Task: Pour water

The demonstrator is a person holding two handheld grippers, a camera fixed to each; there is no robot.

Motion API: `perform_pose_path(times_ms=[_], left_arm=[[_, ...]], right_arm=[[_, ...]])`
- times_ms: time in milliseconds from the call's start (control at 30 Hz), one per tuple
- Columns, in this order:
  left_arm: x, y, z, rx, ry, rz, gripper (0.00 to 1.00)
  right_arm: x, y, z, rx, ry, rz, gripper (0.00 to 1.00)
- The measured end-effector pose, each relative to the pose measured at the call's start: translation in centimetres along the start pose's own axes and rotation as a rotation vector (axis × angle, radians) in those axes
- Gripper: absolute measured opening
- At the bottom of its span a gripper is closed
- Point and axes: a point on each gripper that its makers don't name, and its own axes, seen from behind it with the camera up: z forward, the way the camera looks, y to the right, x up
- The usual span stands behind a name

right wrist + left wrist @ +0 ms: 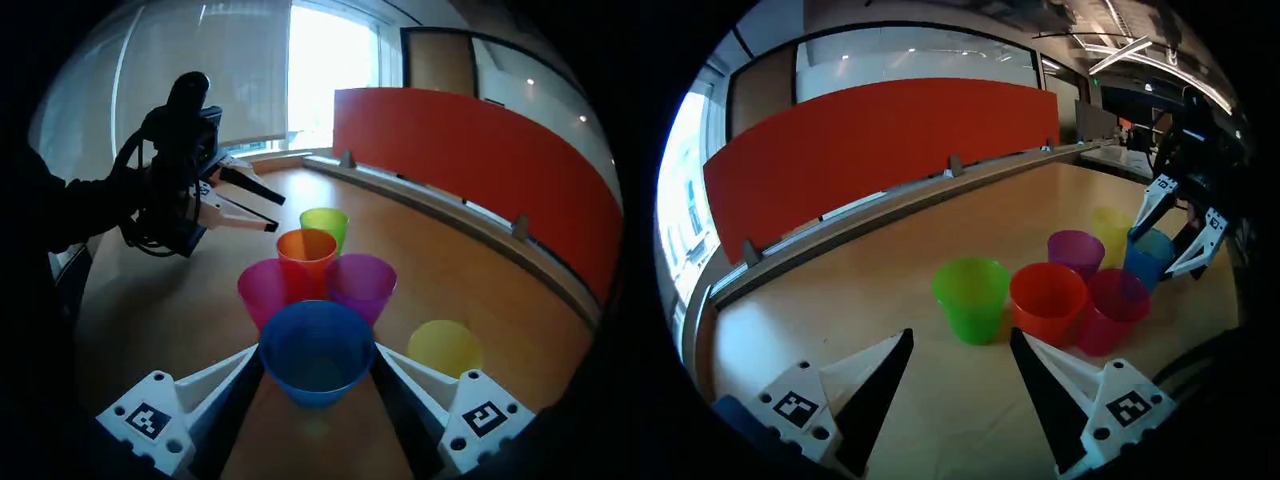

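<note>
Your right gripper (317, 350) clamps the blue cup (316, 380) on both sides; your left gripper (961, 333) is spread, holding nothing. The pink cup (266, 292) and purple cup (362, 282) stand just beyond the blue cup. Tilt abruptly and the rim may strike them, or water may miss its target cup.

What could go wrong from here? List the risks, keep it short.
1. The right gripper appears closed on the blue cup, which is close against the pink cup and purple cup; lifting or tilting it could knock them over.
2. The yellow cup sits just beside one finger and may get bumped.
3. The left gripper is open, steadying no cup.
</note>
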Motion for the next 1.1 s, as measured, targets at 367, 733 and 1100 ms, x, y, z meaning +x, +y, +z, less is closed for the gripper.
perform_pose_path(times_ms=[367,733,1100], left_arm=[[-0.1,-0.2,2.3,-0.031,-0.03,0.0,0.9],[0.4,0.4,4.0,-0.071,-0.031,0.0,0.9],[1.2,0.5,5.2,-0.075,-0.021,0.003,0.9]], right_arm=[[0.5,-0.6,-1.1,0.009,0.016,-0.013,0.91],[0.3,-0.5,-1.6,0.01,0.015,-0.01,0.91],[0.2,-0.6,-1.9,0.011,0.014,-0.018,0.91]])
